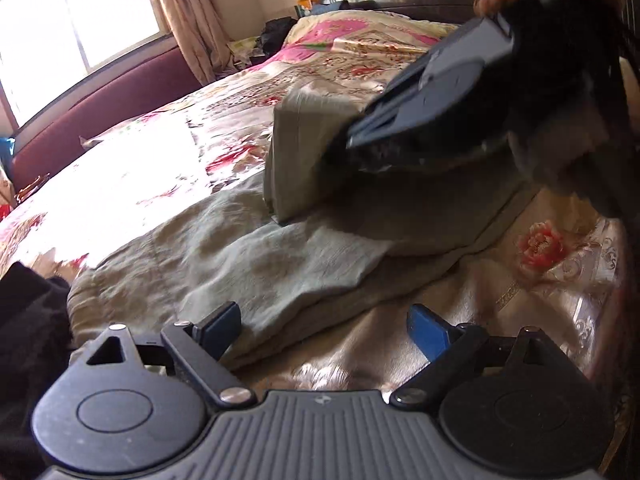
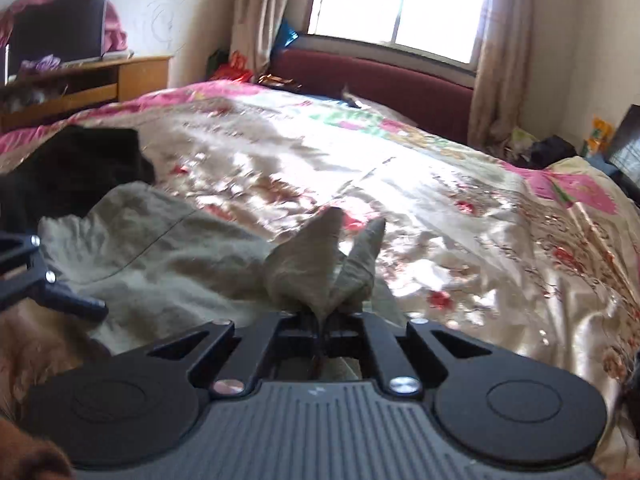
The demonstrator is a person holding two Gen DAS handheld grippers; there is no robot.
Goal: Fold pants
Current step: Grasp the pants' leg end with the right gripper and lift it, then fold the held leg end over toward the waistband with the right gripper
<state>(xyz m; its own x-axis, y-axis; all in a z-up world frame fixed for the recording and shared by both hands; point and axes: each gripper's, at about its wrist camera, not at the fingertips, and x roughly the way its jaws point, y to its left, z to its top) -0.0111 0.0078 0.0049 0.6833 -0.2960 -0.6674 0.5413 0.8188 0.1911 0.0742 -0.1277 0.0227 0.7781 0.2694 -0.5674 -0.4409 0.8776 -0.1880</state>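
Khaki pants [image 1: 224, 256] lie flat on floral bedspread [image 1: 168, 168], near bed's near edge, partly folded. Right gripper [image 2: 324, 320] clamped tight on pants fabric, pinched cloth [image 2: 320, 268] sticking up past fingertips; held end lifted above rest of garment. Left gripper [image 1: 324, 330] spread wide, blue pads [image 1: 426, 330] empty, straddling pants' near edge, low over bedspread. Black garment [image 2: 72, 164] beside pants toward bed's foot.

**Lighting and picture quality**

Daylight from window [image 2: 400, 4], blown out white. Harsh glare on shiny bedspread [image 1: 132, 176]. Right gripper [image 1: 340, 148] dark, blurred, casting shadow on pants [image 1: 240, 256]. Strong fisheye bending at edges; corners dim. Slight motion blur throughout.
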